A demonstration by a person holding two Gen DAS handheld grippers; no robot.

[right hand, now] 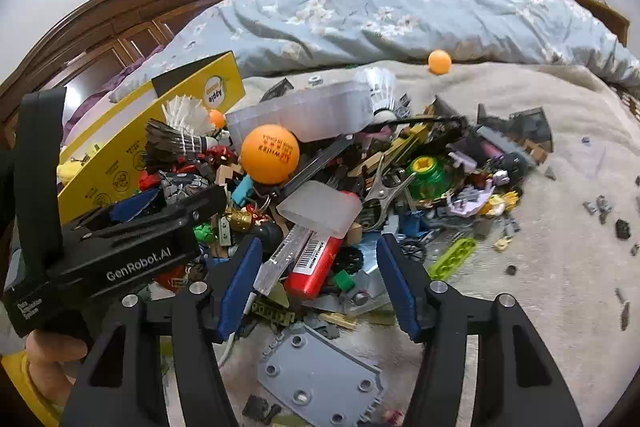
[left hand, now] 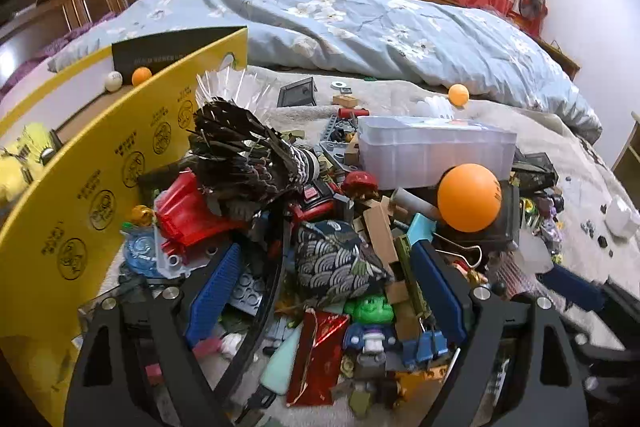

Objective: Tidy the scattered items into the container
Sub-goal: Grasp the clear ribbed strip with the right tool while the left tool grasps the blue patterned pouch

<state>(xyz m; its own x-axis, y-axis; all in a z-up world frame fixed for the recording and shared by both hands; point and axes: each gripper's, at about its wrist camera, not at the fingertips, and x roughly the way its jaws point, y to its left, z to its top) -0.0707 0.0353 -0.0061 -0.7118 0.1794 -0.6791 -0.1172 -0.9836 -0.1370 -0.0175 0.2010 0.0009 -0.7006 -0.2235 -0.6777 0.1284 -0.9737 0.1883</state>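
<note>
Fingers on both grippers stand wide apart and hold nothing — the left gripper (left hand: 320, 291) hangs over the near-left part of the heap, the right gripper (right hand: 318, 283) over its near-right part, each tilted down at the clutter.

Going left to right: the yellow cardboard box (left hand: 100, 187), which I take to be the container, stands at the far left with its wall just beside the pile; an orange ball and a white one already lie inside. Next to it lies a dark feather shuttlecock (left hand: 244, 151) — very light and fragile, better taken by its cork than by the feathers. Between the left fingers sits a patterned fabric pouch (left hand: 336, 259), soft and easy to pinch anywhere, with a green toy head (left hand: 370, 309) just below it, small and hard. Further right, the big orange ball (left hand: 469, 197) rests on top of the heap in front of a clear plastic box (left hand: 436, 151); it is light, smooth and likely to roll, so it wants pads squarely across its middle.

Between the right fingers, a red tube with a barcode (right hand: 316, 265) lies tilted under a frosted cap (right hand: 320, 209) — stiff and slick, best gripped across its body. Loose bricks lie scattered over the blanket (right hand: 540, 287) to the right, well apart from either gripper.
</note>
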